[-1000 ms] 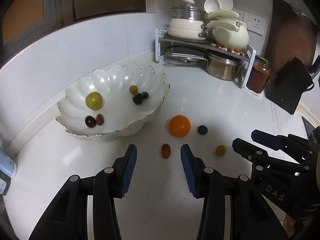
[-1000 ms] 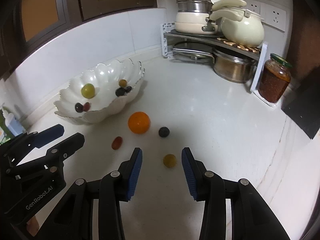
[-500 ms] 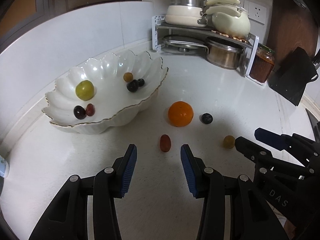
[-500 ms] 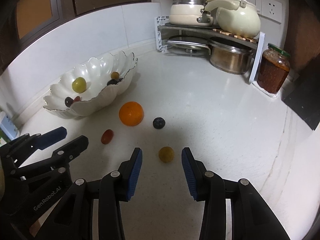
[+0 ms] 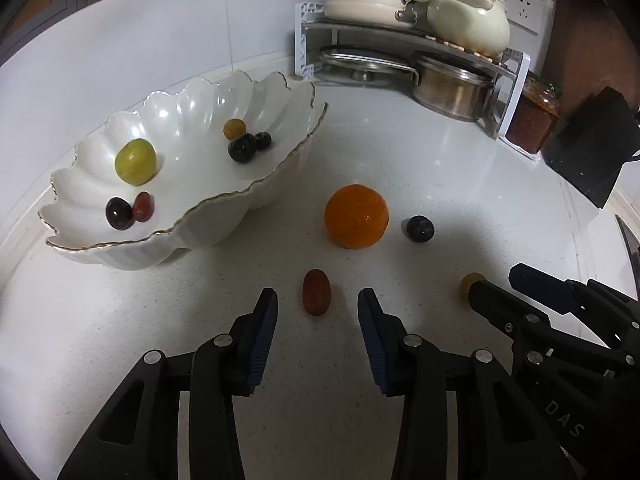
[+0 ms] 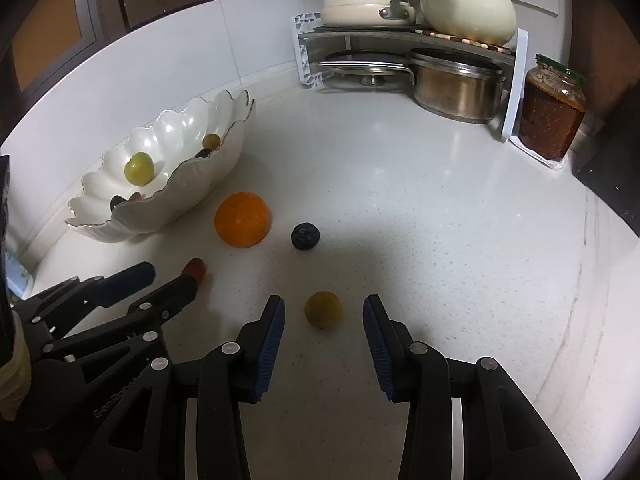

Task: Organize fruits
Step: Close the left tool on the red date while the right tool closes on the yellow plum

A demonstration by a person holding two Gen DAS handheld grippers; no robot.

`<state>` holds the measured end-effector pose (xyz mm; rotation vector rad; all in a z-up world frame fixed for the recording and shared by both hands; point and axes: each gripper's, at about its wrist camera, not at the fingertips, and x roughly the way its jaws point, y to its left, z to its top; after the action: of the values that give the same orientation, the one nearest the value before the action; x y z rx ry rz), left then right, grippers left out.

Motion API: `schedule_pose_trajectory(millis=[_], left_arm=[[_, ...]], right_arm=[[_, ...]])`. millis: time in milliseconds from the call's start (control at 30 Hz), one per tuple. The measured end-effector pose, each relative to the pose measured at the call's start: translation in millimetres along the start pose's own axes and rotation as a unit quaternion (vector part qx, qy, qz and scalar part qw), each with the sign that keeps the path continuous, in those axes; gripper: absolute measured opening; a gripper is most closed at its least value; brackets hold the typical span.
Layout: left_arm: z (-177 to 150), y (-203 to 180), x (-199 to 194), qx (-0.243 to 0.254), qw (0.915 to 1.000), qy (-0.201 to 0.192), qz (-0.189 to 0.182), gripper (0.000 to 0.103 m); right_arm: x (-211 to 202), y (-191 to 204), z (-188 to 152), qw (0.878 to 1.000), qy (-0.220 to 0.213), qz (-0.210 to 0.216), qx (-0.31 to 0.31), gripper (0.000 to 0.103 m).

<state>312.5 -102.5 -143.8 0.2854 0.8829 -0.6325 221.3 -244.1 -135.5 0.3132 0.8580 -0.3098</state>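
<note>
A scalloped white bowl point(image 5: 224, 220) on the white counter holds a green grape point(image 5: 135, 161) and several dark, red and amber grapes. Out on the counter lie an orange point(image 5: 356, 216), a dark round berry point(image 5: 420, 229), a red grape point(image 5: 316, 291) and a yellow grape point(image 6: 323, 309). My left gripper point(image 5: 318, 300) hangs low over the counter. Its jaws are closing with the red grape between the tips, and the pads are clear of it. My right gripper point(image 6: 324, 304) stands open astride the yellow grape without touching it.
A corner rack point(image 5: 400, 36) with cream pots and a steel pot point(image 5: 450, 90) stands at the back. A jar of red paste point(image 6: 552, 112) and a black block point(image 5: 588, 156) are at the right. The tiled wall runs behind the bowl.
Both grippers have sunk toward the counter and come closer to their grapes. The left jaws have narrowed a little. The fruit has not moved.
</note>
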Motion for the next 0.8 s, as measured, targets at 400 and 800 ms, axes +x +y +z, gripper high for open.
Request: schedule_pose_trajectory(millis=[400,800], left_arm=[[3,0,14,-0.006,0.9999,0.012,-0.002,0.033],[3,1,22,-0.011,0.9997,0.022,-0.006,0.02]], right_arm=[[12,-1,2,1.0,0.007,0.004,0.001,0.042],[20,0,1,1.0,0.021,0.009,-0.005,0.025]])
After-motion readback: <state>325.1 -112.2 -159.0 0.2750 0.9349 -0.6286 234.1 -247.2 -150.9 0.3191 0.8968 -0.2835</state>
